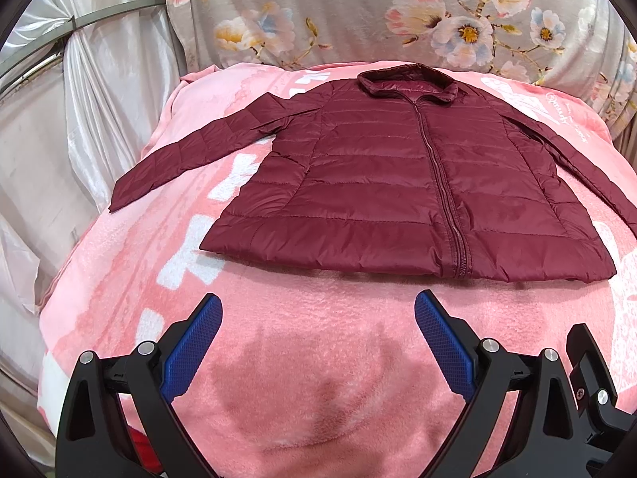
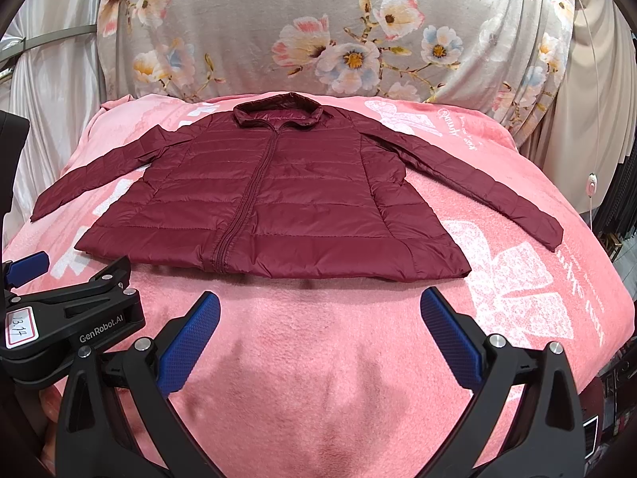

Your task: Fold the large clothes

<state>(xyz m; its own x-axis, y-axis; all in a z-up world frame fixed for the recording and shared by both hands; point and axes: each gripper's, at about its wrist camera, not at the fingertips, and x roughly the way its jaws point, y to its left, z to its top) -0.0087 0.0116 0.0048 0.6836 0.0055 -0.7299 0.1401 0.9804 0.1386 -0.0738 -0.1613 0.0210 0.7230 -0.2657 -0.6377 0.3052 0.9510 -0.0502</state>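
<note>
A dark red quilted jacket (image 1: 382,183) (image 2: 262,199) lies flat and zipped on a pink blanket (image 1: 318,358) (image 2: 318,378), collar at the far side, hem towards me, both sleeves spread outwards. My left gripper (image 1: 318,310) hangs open above bare blanket just short of the hem, with nothing between its blue pads (image 1: 195,342). My right gripper (image 2: 320,310) is open too, also short of the hem and holding nothing. The left gripper's body (image 2: 67,318) shows at the left edge of the right wrist view.
A grey floral cloth (image 1: 398,12) (image 2: 318,28) rises behind the blanket. Pale satin curtains (image 1: 99,99) hang to the left. At the right a thin cord with a small pink switch (image 2: 593,185) hangs beside dark shelving.
</note>
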